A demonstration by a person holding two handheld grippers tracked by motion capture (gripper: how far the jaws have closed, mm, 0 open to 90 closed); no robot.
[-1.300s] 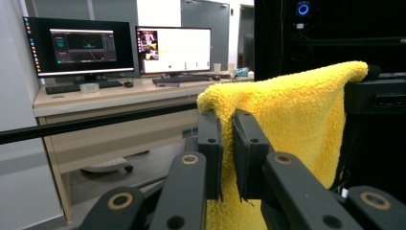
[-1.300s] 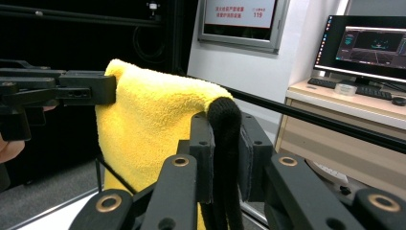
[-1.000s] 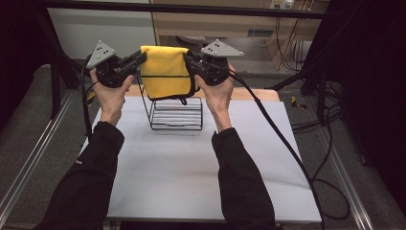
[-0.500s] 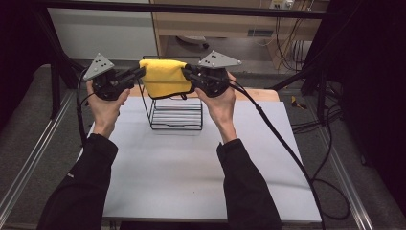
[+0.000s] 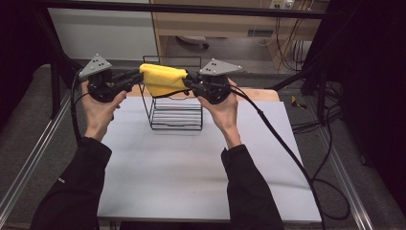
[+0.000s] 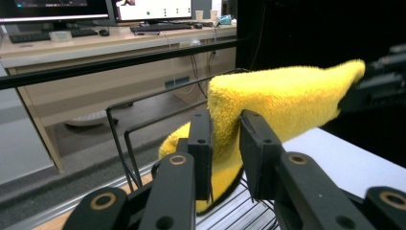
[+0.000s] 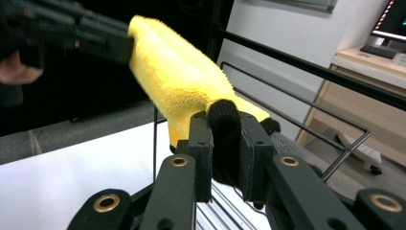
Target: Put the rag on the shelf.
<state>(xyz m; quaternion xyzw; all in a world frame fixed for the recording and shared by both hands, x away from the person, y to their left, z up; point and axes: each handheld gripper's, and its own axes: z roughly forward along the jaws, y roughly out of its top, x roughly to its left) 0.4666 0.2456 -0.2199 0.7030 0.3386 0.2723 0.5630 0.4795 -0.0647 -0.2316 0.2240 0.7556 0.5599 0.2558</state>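
Observation:
A yellow plush towel (image 5: 163, 79) is stretched between my two grippers just above a black wire rack (image 5: 174, 117), its lower folds sagging into the rack's top. My left gripper (image 5: 139, 76) has the towel's left end (image 6: 287, 91) between its jaws (image 6: 225, 124). Those jaws have just been opening, but both pads still touch the cloth. My right gripper (image 5: 187, 82) is shut on the towel's black-trimmed right corner (image 7: 225, 120), and the yellow cloth (image 7: 177, 81) runs from it toward the other gripper (image 7: 95, 40).
The rack stands at the far middle of a white tabletop (image 5: 191, 177). A black frame bar (image 5: 191, 7) crosses overhead behind it. Cables (image 5: 282, 143) trail from the right gripper over the table's right side. A wooden desk (image 6: 95, 43) with monitors lies beyond.
The towel hung flat and higher before; now it sits lower, bunched into a narrow band over the rack's top. Both hands have sunk slightly and the left gripper's jaws have widened.

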